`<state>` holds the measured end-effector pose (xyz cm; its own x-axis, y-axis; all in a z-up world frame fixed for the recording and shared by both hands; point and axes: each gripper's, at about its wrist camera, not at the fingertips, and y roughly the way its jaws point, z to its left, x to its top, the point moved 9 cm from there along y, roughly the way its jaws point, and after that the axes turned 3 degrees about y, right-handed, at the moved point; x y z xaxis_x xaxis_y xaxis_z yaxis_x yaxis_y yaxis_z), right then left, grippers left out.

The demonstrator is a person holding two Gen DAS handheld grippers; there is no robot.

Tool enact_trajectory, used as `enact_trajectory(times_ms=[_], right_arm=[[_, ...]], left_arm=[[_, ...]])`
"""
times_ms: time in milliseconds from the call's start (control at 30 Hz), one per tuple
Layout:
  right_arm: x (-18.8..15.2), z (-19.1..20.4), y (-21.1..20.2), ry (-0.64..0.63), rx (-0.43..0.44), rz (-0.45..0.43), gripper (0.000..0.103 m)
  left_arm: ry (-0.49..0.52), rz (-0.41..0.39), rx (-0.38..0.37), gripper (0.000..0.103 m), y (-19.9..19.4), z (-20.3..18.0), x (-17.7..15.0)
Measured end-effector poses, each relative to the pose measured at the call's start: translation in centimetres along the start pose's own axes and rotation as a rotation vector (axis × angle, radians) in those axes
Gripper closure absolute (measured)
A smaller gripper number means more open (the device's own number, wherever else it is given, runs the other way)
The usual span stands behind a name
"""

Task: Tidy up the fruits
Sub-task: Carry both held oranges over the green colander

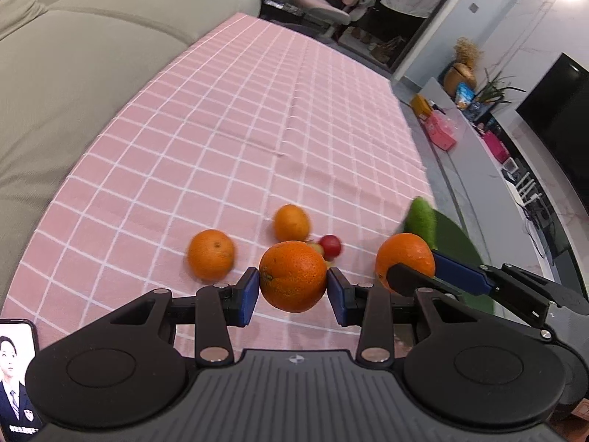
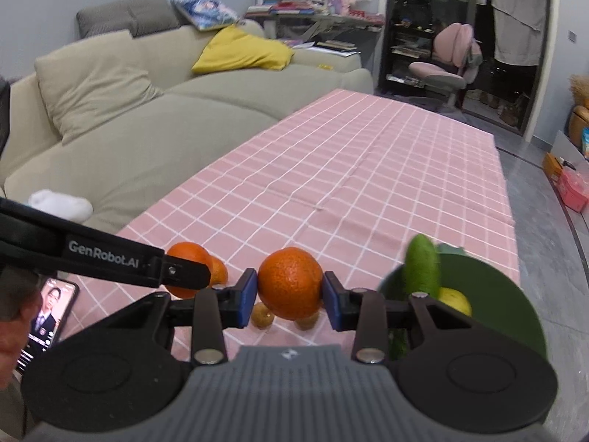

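Oranges are clamped, one in the left gripper and one in the right gripper, above the pink tablecloth. Next, both should probably be carried to the green bowl, whose rim looks blurred.
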<state>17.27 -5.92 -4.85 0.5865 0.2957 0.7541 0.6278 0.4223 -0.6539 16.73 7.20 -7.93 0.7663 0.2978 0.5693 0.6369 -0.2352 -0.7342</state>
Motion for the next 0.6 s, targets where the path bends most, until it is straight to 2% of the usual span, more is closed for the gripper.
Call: enact_trajectory(times_ms=[367,600], right_arm=[[-1.1,-4.4,-5.6,0.050,-0.054,-0.029,0.068],[-2.4,-8.4,-6.4,0.075,-0.096,0.006,0.068]], left_arm=[[0.103,-0.017,-0.068,0.058,-0.3,-6.7,0.6],[0.201,0.037,-0.100,0.058,1.5,-11.2,0.3]])
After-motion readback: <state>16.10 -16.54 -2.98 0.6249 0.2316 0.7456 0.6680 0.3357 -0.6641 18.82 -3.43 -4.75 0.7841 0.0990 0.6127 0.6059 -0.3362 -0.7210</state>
